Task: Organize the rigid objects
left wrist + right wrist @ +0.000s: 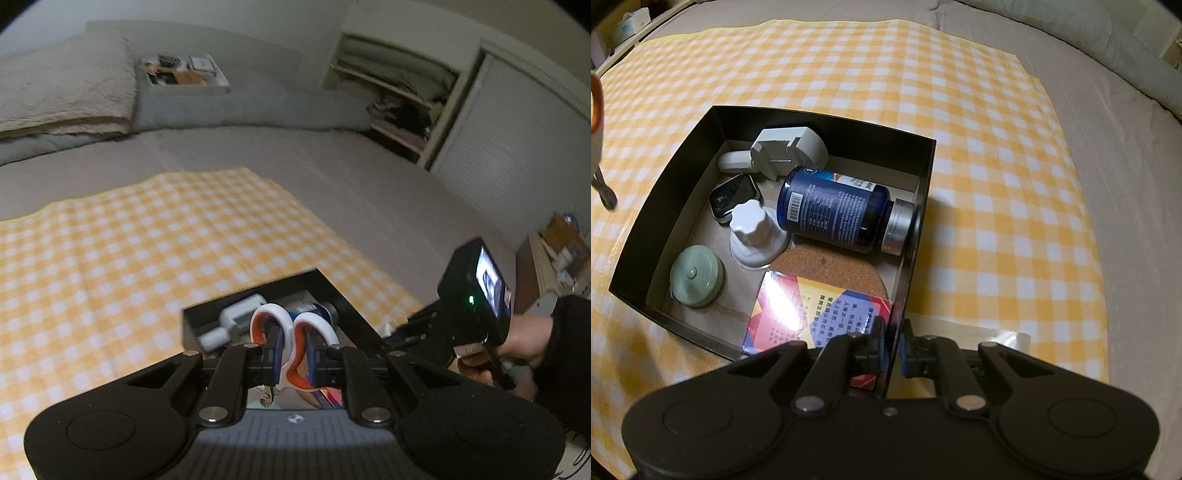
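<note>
Between the closed fingers of the left gripper (pixel 291 354), a pair of scissors (pixel 291 339) with white and orange handle loops is clamped by its handles, held up in the air above the black box (pixel 683 155); the right wrist view catches an orange loop and a blade tip at its far left edge, clear of the box. That box sits on a yellow checked cloth (pixel 960 110) spread over a grey bed (pixel 369 177). Inside the box, a blue pill bottle (pixel 834 206) with a silver cap lies on its side against the right wall. Beyond it, at the far wall, rests a white plug adapter (pixel 790 151). Left of the bottle are a small dark tin (pixel 733 194) and a white knob-shaped piece (pixel 753 232) standing upright. A pale green round tape measure (pixel 696 275) lies near the box's left corner. A cork coaster (pixel 831 269) lies flat in front of the bottle, partly under a colourful card box (pixel 812 317) at the near wall. The right gripper (pixel 892 350) is pinched shut on the box's right wall near its front corner, one finger inside and one outside. A hand (pixel 524 336) in a dark sleeve holds that gripper.
</note>
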### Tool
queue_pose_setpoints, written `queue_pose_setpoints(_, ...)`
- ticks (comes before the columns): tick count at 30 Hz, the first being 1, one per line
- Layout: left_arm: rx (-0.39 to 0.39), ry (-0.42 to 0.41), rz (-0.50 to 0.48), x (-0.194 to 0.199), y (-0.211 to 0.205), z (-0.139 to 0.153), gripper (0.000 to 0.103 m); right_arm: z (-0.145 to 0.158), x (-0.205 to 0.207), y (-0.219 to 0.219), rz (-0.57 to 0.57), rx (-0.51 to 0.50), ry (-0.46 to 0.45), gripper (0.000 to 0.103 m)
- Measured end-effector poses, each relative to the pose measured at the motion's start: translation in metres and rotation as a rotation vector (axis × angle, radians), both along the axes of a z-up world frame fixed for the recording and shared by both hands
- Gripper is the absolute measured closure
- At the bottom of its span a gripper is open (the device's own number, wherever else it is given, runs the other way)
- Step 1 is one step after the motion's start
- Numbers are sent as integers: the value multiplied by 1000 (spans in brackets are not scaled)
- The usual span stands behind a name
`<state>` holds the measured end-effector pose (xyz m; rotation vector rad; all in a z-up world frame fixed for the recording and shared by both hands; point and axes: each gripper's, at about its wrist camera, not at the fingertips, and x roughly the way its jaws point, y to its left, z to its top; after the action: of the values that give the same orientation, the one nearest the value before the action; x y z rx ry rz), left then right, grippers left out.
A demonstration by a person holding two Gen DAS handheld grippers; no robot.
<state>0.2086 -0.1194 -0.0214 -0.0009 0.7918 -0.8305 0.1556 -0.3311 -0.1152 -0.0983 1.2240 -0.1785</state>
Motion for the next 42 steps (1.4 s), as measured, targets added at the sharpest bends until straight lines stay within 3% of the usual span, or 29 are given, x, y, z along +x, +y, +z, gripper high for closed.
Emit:
queue_pose_setpoints(5, 59, 43, -51, 1, -31, -21, 89, 0, 0, 0, 2, -1, 0, 93)
queue_pose_setpoints(8, 54, 105, -62, 3, -44, -35, 89, 0, 0, 1, 2, -1, 0, 93)
queue_pose_setpoints(10, 46, 152, -56, 7, -52, -44, 89, 0, 0, 1, 4, -1, 0, 93)
queue_pose_setpoints(18, 108, 202, 0, 17, -70, -70, 88, 1, -1, 1, 11, -4, 1, 93)
queue_pose_setpoints(20, 125, 209, -5, 18, -73, -75, 79, 1, 0, 1, 13, -4, 1, 93)
queue_pose_setpoints(21, 127, 222, -16, 18, -75, -78, 64, 1, -1, 0, 13, -3, 1, 93)
queue_pose_setpoints(22, 124, 237, -24, 17, -76, -80, 56, 1, 0, 0, 13, -3, 2, 93)
queue_pose_setpoints(26, 137, 234, -47, 12, -79, -83, 53, 1, 0, 0, 15, -5, 2, 93)
queue_pose_setpoints(31, 161, 217, -45, 8, -79, -82, 14, 1, -1, 0, 14, -4, 2, 93)
queue_pose_setpoints(33, 171, 198, -38, 6, -78, -80, 5, 1, -1, 0, 14, -4, 2, 93)
queue_pose_setpoints(36, 182, 182, -35, 4, -77, -78, 0, 1, -1, -1, 14, -4, 2, 93)
queue_pose_setpoints(42, 214, 157, -26, 1, -76, -77, 0, 1, -1, -1, 14, -4, 1, 93)
